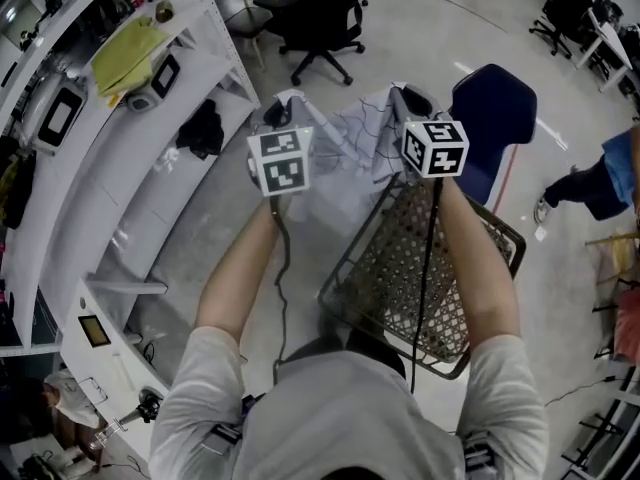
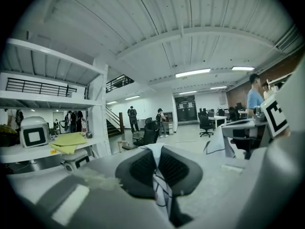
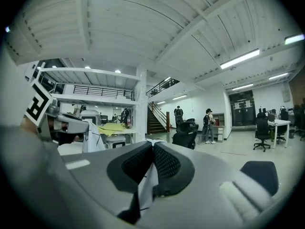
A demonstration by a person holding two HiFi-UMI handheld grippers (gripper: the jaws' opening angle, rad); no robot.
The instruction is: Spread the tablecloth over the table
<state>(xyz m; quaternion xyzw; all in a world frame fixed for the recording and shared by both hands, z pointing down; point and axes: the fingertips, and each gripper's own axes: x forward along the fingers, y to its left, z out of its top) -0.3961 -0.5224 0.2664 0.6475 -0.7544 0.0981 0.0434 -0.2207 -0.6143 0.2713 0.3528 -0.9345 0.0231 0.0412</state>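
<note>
1. Hanging bunched between the two grippers, the tablecloth (image 1: 350,133) is held in the air by the far end of a wire basket (image 1: 400,278), its gripped edge running left to right.
2. The left gripper (image 2: 157,168) and the right gripper (image 3: 151,163) are each clamped on its fabric.
3. The basket is seen only in the head view, and the pinched folds only in the gripper views.

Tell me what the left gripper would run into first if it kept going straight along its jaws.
Probably the black office chair, seen just past the left gripper; only open floor seems to lie between, though depth is unclear.
</note>
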